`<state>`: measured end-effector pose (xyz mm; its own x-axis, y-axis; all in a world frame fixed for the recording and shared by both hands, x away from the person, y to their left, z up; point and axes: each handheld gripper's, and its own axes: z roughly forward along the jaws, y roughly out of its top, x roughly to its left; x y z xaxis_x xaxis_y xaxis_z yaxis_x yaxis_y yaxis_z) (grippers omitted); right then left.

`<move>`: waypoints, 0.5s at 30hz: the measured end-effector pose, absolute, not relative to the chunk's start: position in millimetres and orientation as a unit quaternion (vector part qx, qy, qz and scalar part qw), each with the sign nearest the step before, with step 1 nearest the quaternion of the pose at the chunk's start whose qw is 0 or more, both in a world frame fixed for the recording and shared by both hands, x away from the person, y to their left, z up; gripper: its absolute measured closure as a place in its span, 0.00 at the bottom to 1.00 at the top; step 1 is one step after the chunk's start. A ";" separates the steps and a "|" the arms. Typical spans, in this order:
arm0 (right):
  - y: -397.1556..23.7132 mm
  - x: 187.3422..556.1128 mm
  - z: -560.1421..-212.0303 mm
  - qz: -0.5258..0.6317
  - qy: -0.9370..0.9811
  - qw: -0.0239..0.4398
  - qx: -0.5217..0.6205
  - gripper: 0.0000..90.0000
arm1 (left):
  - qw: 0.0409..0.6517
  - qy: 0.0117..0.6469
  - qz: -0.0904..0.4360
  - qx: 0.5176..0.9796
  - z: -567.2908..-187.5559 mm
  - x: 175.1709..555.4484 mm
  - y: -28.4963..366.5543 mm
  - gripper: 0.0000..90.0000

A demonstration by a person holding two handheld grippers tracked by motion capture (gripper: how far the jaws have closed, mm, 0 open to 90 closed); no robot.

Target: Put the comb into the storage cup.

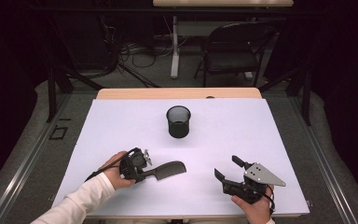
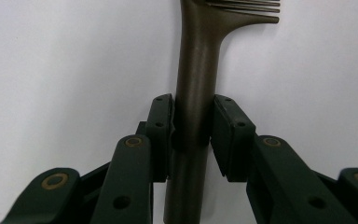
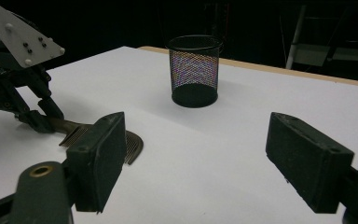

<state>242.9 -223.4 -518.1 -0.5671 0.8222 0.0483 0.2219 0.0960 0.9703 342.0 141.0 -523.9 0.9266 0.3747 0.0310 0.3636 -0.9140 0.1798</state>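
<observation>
A dark comb (image 1: 170, 169) lies flat on the white table cover, teeth end toward the right. My left gripper (image 1: 142, 175) holds its handle. In the left gripper view the handle (image 2: 196, 70) runs up between the two pads, and both pads touch its sides where my left gripper (image 2: 193, 135) closes on it. My right gripper (image 1: 224, 166) rests near the front right of the table with its jaws wide apart and nothing between them (image 3: 196, 163). A black mesh cup (image 1: 178, 122) stands upright beyond both grippers. The right gripper view shows the cup (image 3: 195, 70) and the comb's teeth (image 3: 133, 144).
The white cover (image 1: 121, 121) spans most of the wooden table, whose far edge (image 1: 177, 93) shows bare. A black folding chair (image 1: 233, 46) and cables stand on the floor beyond the table. A person's white sleeve (image 1: 84, 200) enters at the front left.
</observation>
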 end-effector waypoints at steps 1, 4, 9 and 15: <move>-223.4 242.9 -518.1 0.555 0.689 0.270 0.379 0.23 | 0.085 0.187 0.032 0.978 -523.8 342.0 141.0 0.77; -223.5 243.0 -518.1 0.555 0.689 0.271 0.378 0.23 | 0.085 0.187 0.033 0.978 -524.0 341.6 140.8 0.78; -223.2 242.9 -518.2 0.555 0.689 0.270 0.379 0.23 | 0.081 0.182 0.032 0.979 -523.8 341.4 139.6 0.79; -223.1 242.8 -518.2 0.556 0.689 0.269 0.380 0.23 | 0.081 0.181 0.033 0.980 -523.9 341.4 139.7 0.80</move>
